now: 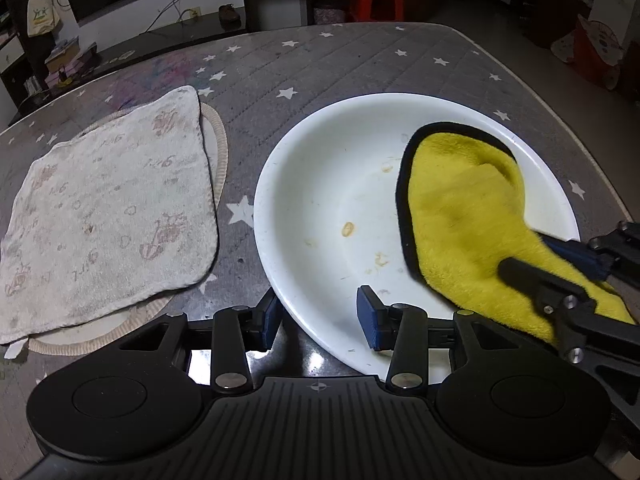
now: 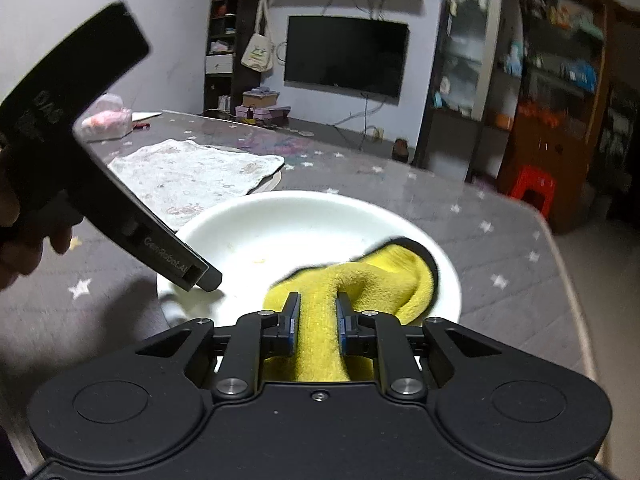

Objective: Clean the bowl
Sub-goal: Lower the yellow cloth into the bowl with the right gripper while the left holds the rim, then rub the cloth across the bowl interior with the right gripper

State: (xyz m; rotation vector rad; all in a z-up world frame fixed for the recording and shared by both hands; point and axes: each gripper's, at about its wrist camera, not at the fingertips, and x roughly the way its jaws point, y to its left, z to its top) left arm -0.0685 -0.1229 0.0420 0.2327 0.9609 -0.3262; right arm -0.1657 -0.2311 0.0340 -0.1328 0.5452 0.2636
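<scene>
Here, in the left wrist view, the left gripper (image 1: 320, 312) straddles the near rim of the white bowl (image 1: 332, 184), one finger outside and one inside; whether the pads press is unclear. Left of the bowl lies a pale towel (image 1: 108, 216). The yellow cloth (image 1: 464, 216) lies inside the bowl.

In the right wrist view, the right gripper (image 2: 318, 312) is clenched on the yellow cloth (image 2: 384, 280), which drapes into the bowl (image 2: 280, 224).
</scene>
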